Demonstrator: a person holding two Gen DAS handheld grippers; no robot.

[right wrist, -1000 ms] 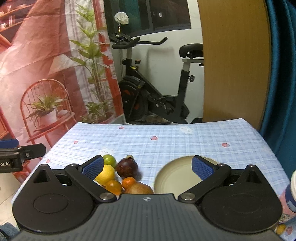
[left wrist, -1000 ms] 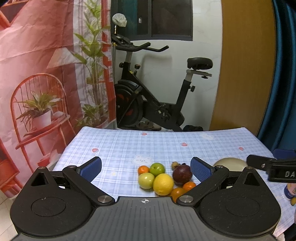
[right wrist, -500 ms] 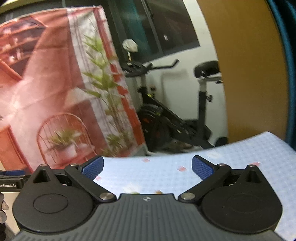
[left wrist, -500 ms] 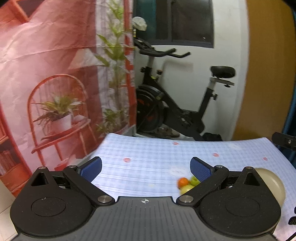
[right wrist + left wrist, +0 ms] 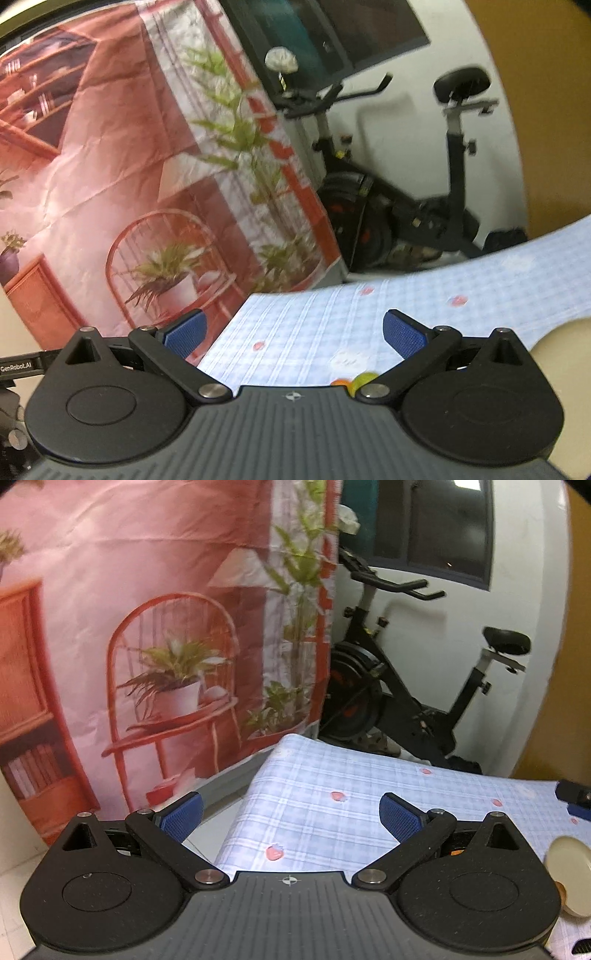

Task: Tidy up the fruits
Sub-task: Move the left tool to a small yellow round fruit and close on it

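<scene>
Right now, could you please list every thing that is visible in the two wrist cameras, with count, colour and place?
Tablecloth: one, light blue check with small pink prints, covers the table ahead.
Plate: one, cream, right edge of the left wrist view.
Fruits: at least two, one yellow-green, one orange, mostly hidden behind the right gripper's body.
Exercise bike: one, black, on the floor beyond the table.
Backdrop: one, pink and red, printed chair and plants, left side.
Window: one, dark, on the white wall.
Left gripper: black, blue pads, open, empty.
Right gripper: black, blue pads, open, empty.
</scene>
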